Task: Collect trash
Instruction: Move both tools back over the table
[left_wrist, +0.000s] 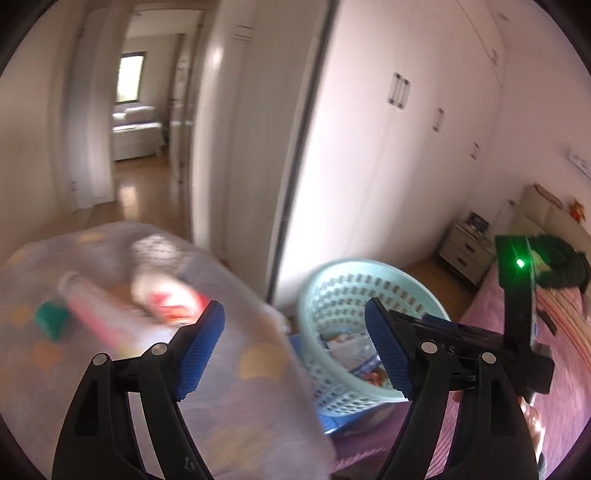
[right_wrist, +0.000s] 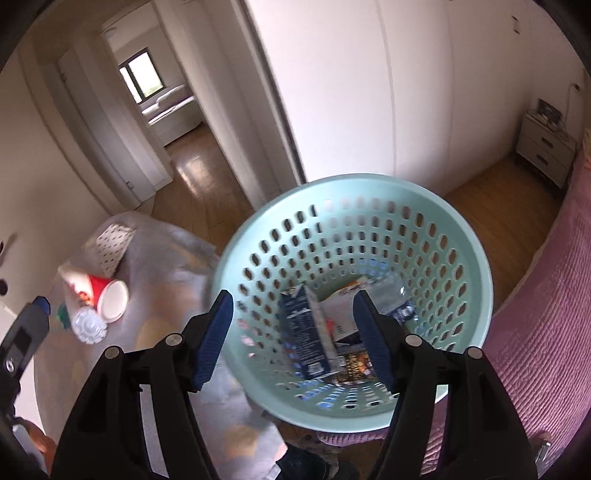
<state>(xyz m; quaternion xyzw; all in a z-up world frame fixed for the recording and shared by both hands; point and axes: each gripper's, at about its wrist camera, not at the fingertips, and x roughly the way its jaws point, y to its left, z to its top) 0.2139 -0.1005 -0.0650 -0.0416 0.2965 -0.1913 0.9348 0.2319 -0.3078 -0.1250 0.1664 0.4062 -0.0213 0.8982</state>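
Since both the left gripper (left_wrist: 293, 349) and right gripper (right_wrist: 293, 338) gape empty, the basket (right_wrist: 476, 258) ahead of the right one sits ready to take the cup (right_wrist: 107, 297) off to its left.

1. Right gripper (right_wrist: 291, 336) in foreground, blue pads (right_wrist: 213, 334) spread wide, nothing between them.
2. Mint perforated basket (right_wrist: 476, 258) right behind the fingers, tilted toward the camera, opening in full view.
3. Inside the basket: dark blue carton (right_wrist: 304, 336), white paper piece (right_wrist: 341, 314), clear plastic bottle (right_wrist: 388, 293), dark printed packet (right_wrist: 356, 365).
4. Left of the basket, pale round table (right_wrist: 166, 332) with faint coloured spots, blurred.
5. On the table: red-and-white paper cup (right_wrist: 101, 293) lying on its side, clear bottle (right_wrist: 88, 325) end-on just beside it, small green item (right_wrist: 63, 315) partly hidden.
6. Left gripper (right_wrist: 26, 332) at far left edge, jaw state not visible.
7. Pink bedspread (right_wrist: 546, 295) along the right, wooden floor (right_wrist: 498, 218) behind, white wardrobe doors (right_wrist: 369, 92) and nightstand (right_wrist: 545, 153) at back.
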